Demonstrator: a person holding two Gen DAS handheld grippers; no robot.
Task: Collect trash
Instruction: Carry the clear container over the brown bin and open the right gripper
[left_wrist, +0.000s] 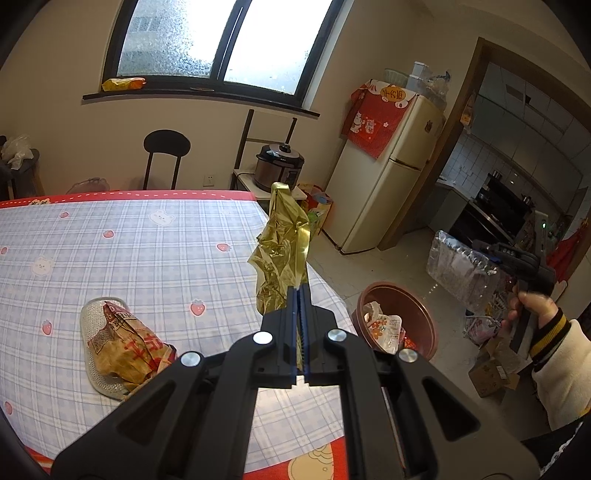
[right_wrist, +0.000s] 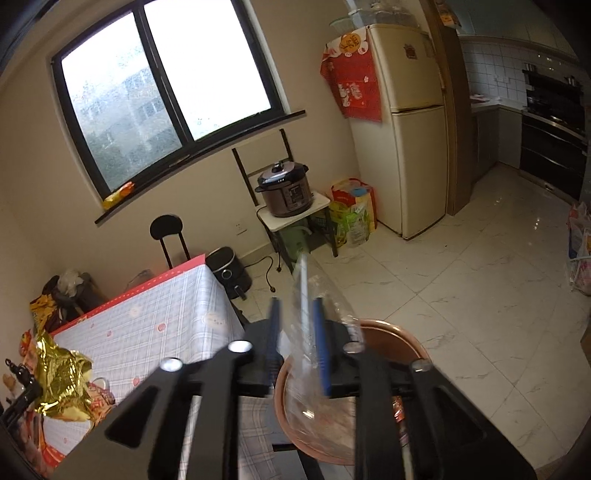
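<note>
Checked cloth covers the table (left_wrist: 155, 236) across the left of the frame, a crumpled paper bag (left_wrist: 129, 343) lying at lower left. The brown bin (left_wrist: 395, 317) stands on the floor, lower right. The left gripper (left_wrist: 299, 295) is clamped on a gold wrapper (left_wrist: 282, 251). The right gripper's (right_wrist: 297, 325) jaws stand apart, a clear plastic bag (right_wrist: 317, 295) between them above the bin.

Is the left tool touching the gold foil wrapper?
Touching. The left wrist view shows the left tool closed on the gold foil wrapper, whose lower edge is pinched between the fingers.
</note>
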